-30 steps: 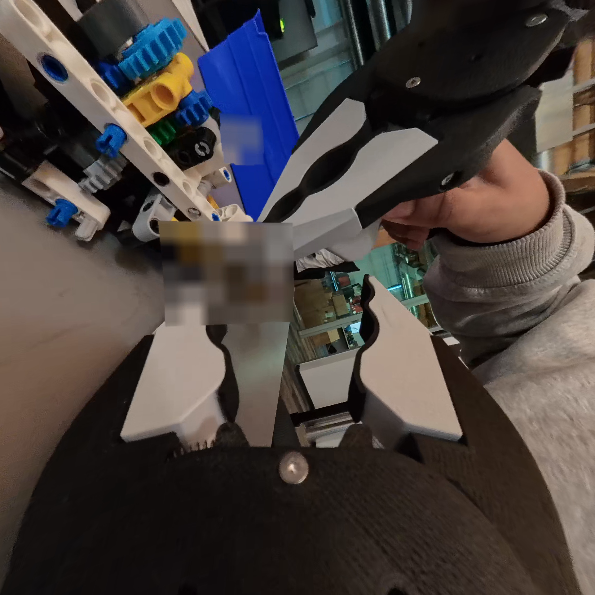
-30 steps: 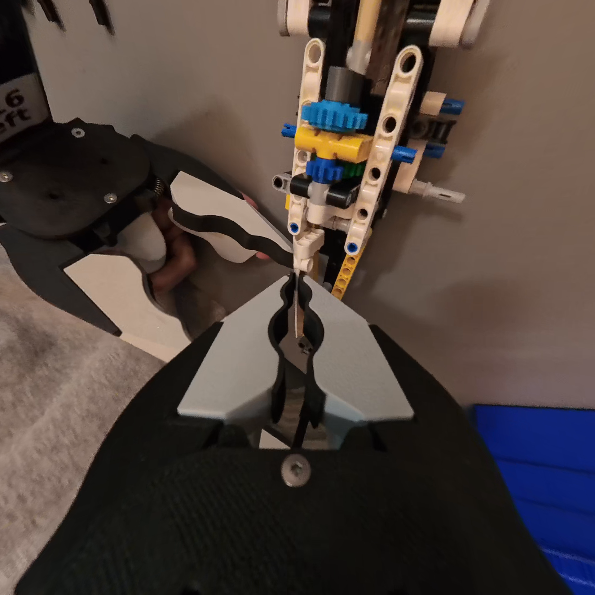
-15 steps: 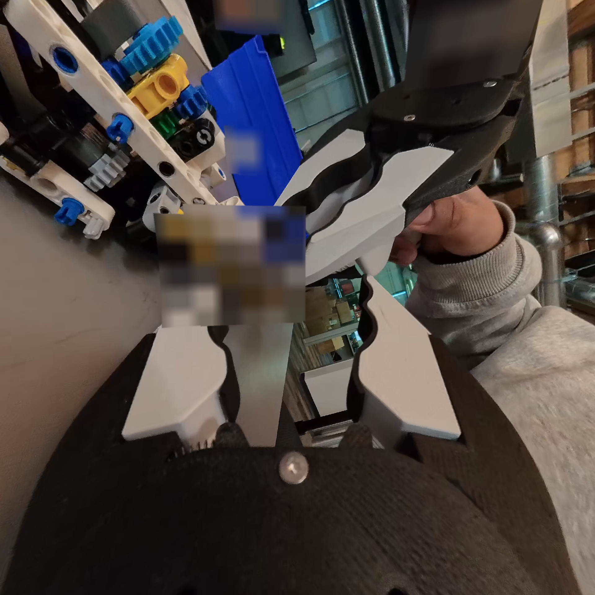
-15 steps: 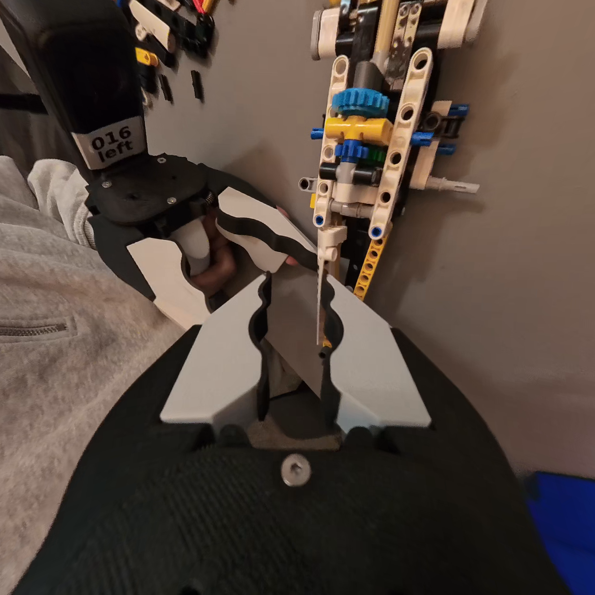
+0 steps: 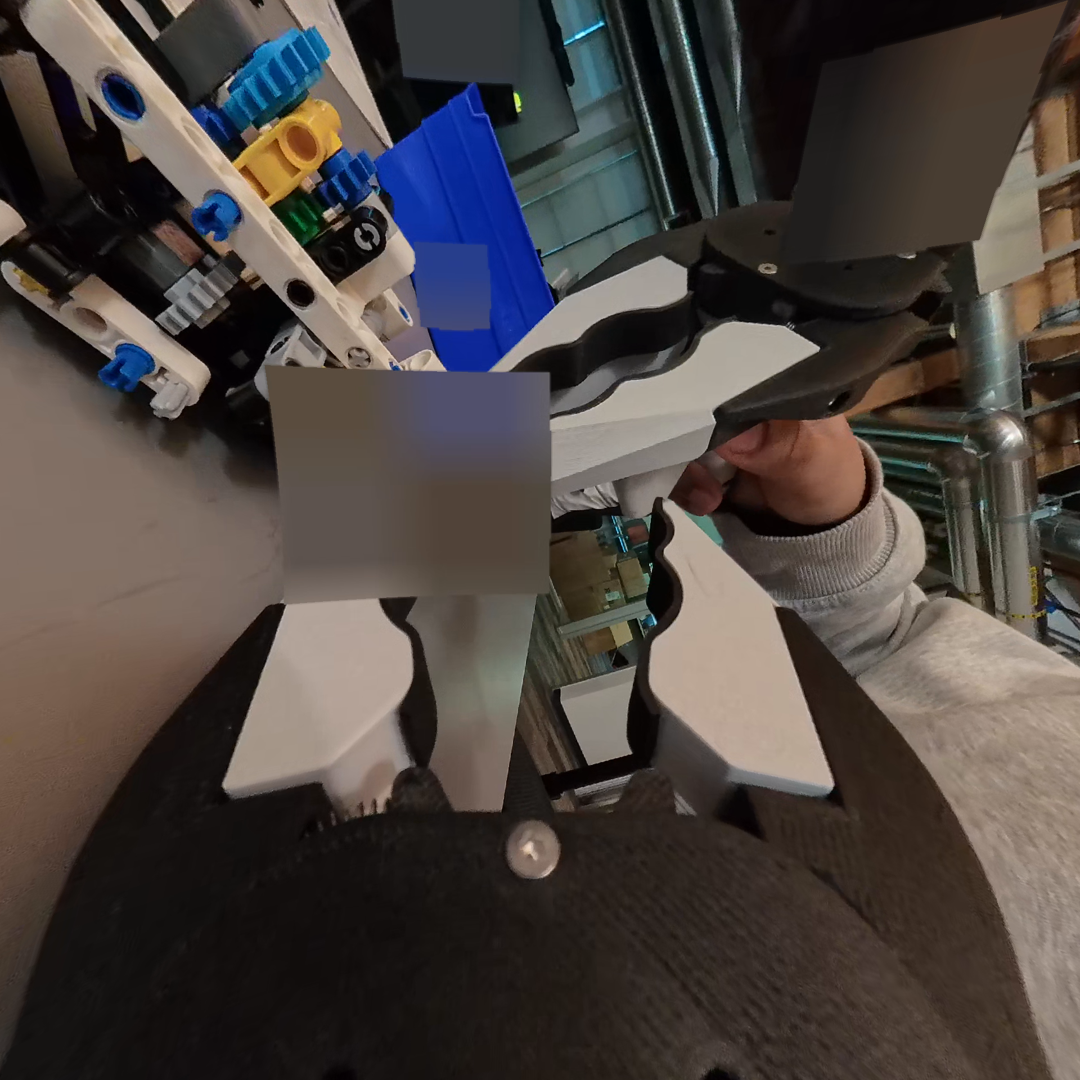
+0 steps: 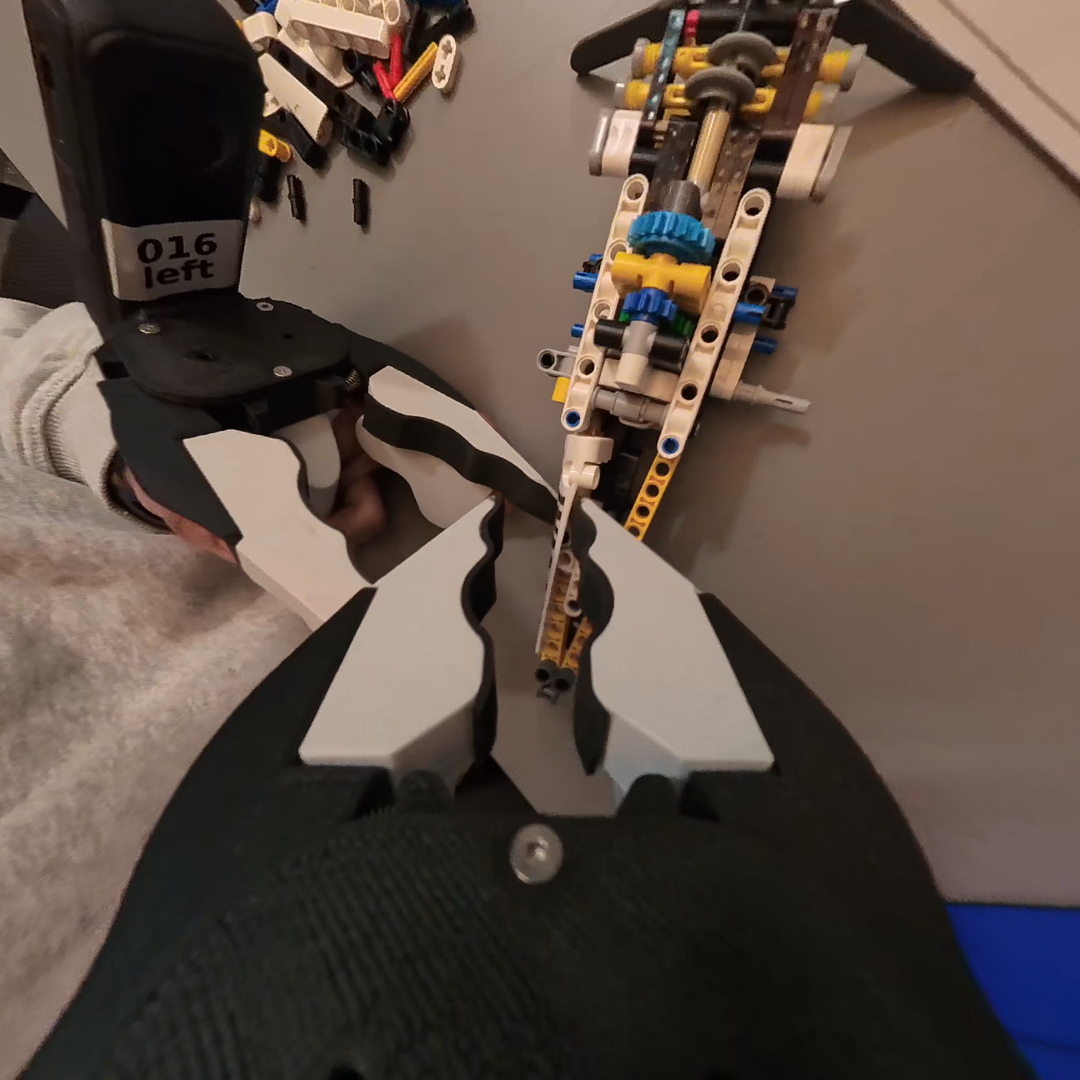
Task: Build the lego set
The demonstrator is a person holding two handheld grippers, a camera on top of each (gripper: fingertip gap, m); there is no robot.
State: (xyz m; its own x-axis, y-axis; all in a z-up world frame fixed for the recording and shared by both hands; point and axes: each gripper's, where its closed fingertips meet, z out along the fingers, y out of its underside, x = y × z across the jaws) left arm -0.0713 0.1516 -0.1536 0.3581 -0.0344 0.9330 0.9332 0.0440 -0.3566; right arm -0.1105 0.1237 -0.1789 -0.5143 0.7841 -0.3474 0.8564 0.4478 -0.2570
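Cataloguing the desk [image 6: 876,584] as it stands. Item: Technic chassis [image 6: 660,327], lying flat, long axis running straight away from my right tongs [image 6: 540,514], blue gears and a yellow connector between its two white liftarms. Item: thin white panel [image 6: 561,549], edge-on, pinned to the chassis's near end and reaching back between my right tongs, which stand partly open around it; it lies against the right-hand finger (whether that counts as a grip I cannot tell). Item: left tongs [image 6: 409,491], wide open, holding nothing, coming in from the left, tip just beside the panel. Item: loose parts pile [image 6: 339,76], far left. The right tongs are nearer, so seating the panel probably falls to them.
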